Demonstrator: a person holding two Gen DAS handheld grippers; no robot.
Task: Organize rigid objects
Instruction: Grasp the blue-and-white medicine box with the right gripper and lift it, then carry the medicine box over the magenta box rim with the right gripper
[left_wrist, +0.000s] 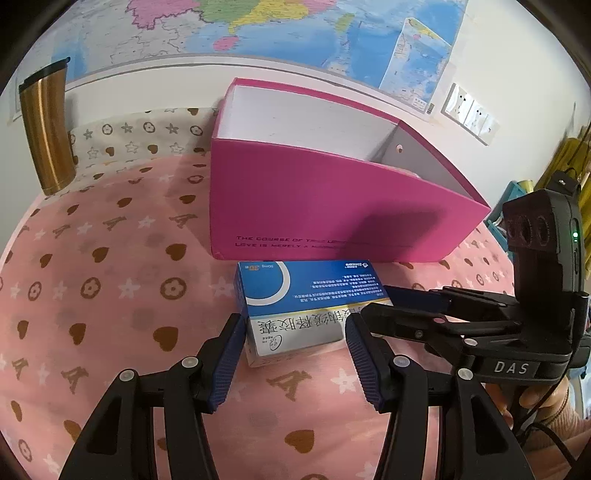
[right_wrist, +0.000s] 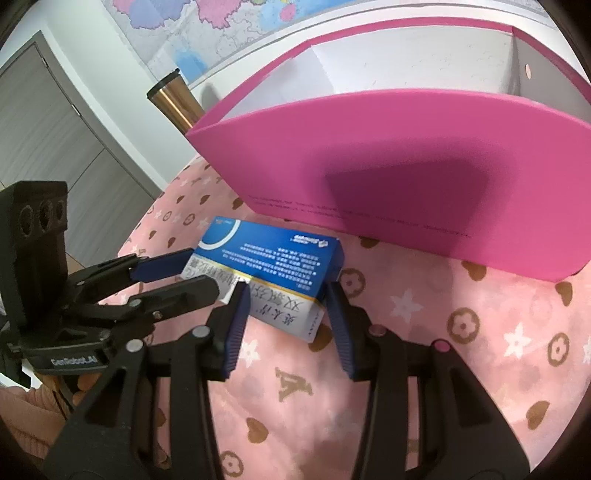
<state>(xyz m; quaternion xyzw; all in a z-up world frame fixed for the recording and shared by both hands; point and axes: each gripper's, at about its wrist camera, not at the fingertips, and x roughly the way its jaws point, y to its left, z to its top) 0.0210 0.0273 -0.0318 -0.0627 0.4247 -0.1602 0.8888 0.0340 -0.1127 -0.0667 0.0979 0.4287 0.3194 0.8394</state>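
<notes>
Both grippers straddle the blue box (right_wrist: 273, 258) before the pink bin (right_wrist: 406, 155): right gripper (right_wrist: 286, 314) clamps it; left gripper (left_wrist: 293, 339) stands open, pads apart from it.

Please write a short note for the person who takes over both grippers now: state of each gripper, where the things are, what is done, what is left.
Left gripper: jaws on both sides of the medicine box at its near end; a grip is not clear.
Right gripper: jaws around the same box from the other end; contact also unclear.
The medicine box lies flat on the pink tablecloth, just in front of the pink storage box.
The gold tumbler stands at the back, to the left in the left wrist view.
Done: nothing visible in the storage box yet.
Left: probably grip the medicine box and place it inside.
</notes>
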